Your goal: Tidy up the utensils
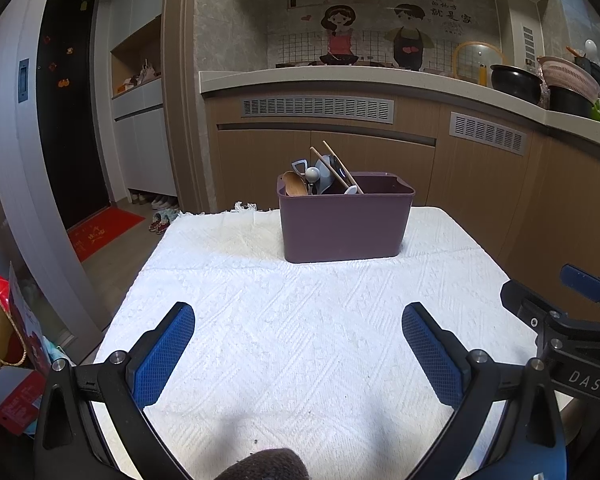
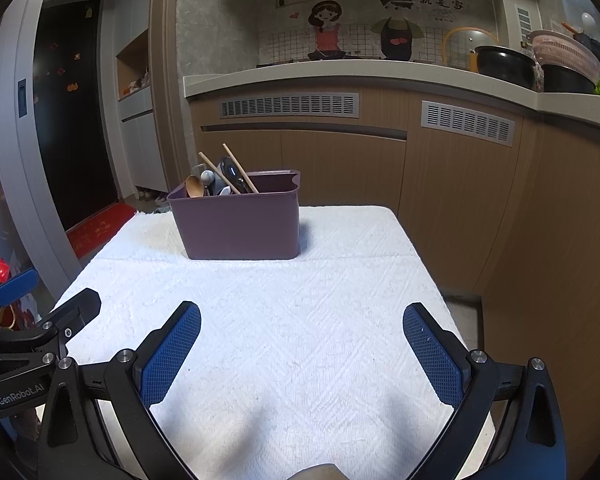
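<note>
A purple bin (image 1: 342, 220) is seen standing on the far half of a white textured cloth (image 1: 300, 340) that covers the table, and the utensils are gathered at its left end. A pair of wooden chopsticks (image 1: 336, 166) is propped at a slant, leaning up and to the left above the rim; a wooden spoon (image 1: 292, 184) is set beside them with its bowl uppermost, and a pale round-ended utensil (image 1: 312, 174), a grey-blue one and a dark one are crowded between. How many pieces lie lower in the bin cannot be told.

The chopsticks are judged light, stiff and thin, and likely to roll or slip between flat pads; they are best taken together across the upper shafts, where they stand clear of the rim. The spoon is judged light and rigid, and is best pinched at the neck just under the bowl. The bin itself looks like smooth plastic, light enough to slide on the cloth if a utensil catches, so it may need to be steadied at its rim.

The left gripper (image 1: 298, 354) is held low over the near cloth, jaws spread wide, nothing between them. The right gripper (image 2: 302, 354) is held likewise, wide apart and empty, just beside the left. Both are well apart from the bin. Kitchen cabinets (image 2: 440, 184) are seen behind.
</note>
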The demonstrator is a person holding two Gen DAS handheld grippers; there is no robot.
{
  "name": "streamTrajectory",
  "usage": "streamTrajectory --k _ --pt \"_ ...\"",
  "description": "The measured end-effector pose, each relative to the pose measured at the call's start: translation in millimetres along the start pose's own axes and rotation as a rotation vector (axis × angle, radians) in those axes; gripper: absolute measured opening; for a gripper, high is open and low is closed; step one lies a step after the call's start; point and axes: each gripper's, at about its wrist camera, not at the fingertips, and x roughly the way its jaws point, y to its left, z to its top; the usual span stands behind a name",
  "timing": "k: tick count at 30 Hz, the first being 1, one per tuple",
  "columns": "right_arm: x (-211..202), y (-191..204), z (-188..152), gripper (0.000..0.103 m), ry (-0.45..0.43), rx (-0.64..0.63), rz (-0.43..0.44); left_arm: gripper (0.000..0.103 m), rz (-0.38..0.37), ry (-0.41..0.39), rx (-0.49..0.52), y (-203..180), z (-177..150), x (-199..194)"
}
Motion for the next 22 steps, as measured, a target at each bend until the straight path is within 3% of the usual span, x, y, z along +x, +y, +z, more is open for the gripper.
streamTrajectory --k 22 --pt "0.3 0.7 0.7 0.101 0.001 -0.003 0.005 0.103 0.006 0.009 -0.017 2.8 0.6 -0.9"
